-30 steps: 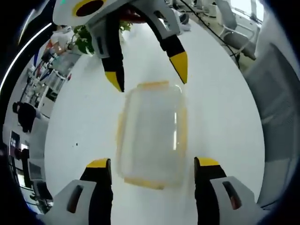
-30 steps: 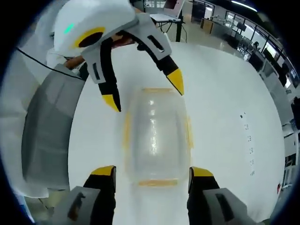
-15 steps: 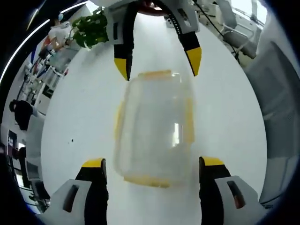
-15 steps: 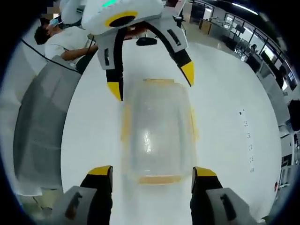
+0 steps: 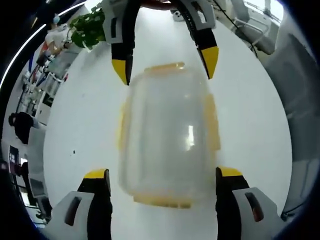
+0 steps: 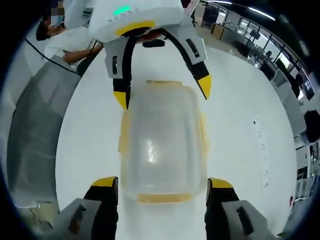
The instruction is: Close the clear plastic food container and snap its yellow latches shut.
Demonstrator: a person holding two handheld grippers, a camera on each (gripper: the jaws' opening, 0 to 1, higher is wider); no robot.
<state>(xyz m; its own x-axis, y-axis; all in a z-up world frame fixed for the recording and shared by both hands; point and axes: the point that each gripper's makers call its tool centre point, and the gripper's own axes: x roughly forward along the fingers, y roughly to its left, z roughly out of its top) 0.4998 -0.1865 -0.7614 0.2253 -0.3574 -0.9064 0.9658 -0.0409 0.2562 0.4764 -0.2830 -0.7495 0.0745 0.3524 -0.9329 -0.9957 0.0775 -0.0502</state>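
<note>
A clear plastic food container (image 5: 167,135) (image 6: 162,135) lies on the white table (image 5: 80,120), lid on top. Yellow latches (image 5: 212,122) (image 6: 162,198) run along all its edges. My left gripper (image 5: 162,175) is open, one jaw on either side of the container's near end without touching it. In the same view my right gripper (image 5: 165,67) reaches in from the far side, also open, fingertips astride the far end. The right gripper view mirrors this: the right gripper (image 6: 162,183) straddles the near end, and the left gripper (image 6: 162,94) stands open at the far end.
A green plant (image 5: 87,32) stands at the table's far edge. A grey chair back (image 6: 30,135) sits beside the table, with a seated person (image 6: 65,42) behind it. Office desks and chairs (image 5: 250,20) fill the background.
Both cameras have moved closer, so the container looks larger. The jaws of each gripper now flank the container's ends more closely. Both stay open.
</note>
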